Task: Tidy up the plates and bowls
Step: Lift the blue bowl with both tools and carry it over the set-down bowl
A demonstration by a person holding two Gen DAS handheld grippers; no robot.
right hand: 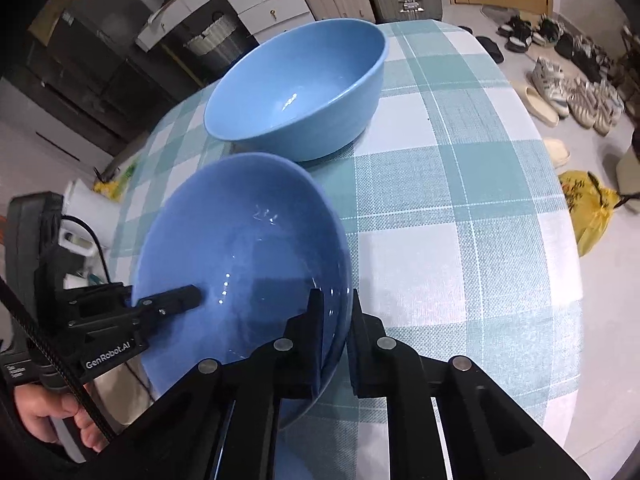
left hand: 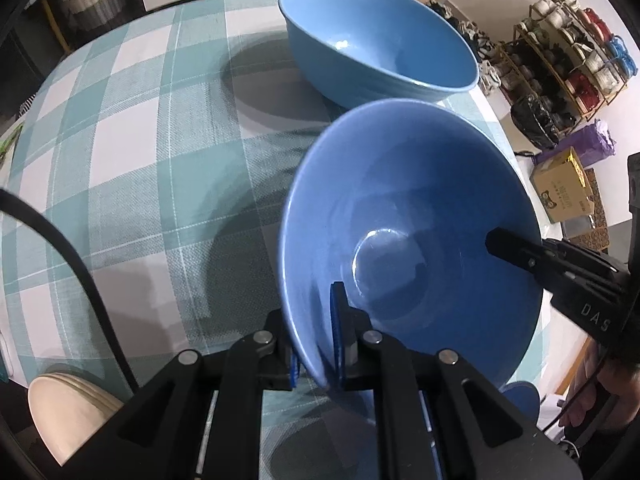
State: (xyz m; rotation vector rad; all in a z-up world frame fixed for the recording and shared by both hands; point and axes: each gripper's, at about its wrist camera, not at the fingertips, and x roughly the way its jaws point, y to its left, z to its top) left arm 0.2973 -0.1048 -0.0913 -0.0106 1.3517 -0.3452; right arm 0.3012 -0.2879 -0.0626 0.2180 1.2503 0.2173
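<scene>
hidden: outer finger of left gripper (left hand: 316,344) behind the near bowl (left hand: 412,240) wall | cut off: cream plates (left hand: 60,408) lower left of that gripper, by frame edge and gripper body | far bowl (left hand: 376,40) base hidden by near bowl rim | shoe rack (left hand: 568,52) items too small to tell | hand (right hand: 52,420) left of right gripper (right hand: 336,344), cut by edge

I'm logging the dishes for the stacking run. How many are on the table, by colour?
Blue bowls: 2, the near bowl pinched at its rim by the left gripper and the right gripper, and the far bowl on the cloth.
Cream plates: 1 stack; how many are in it cannot be told.
Total: 3 items.
</scene>
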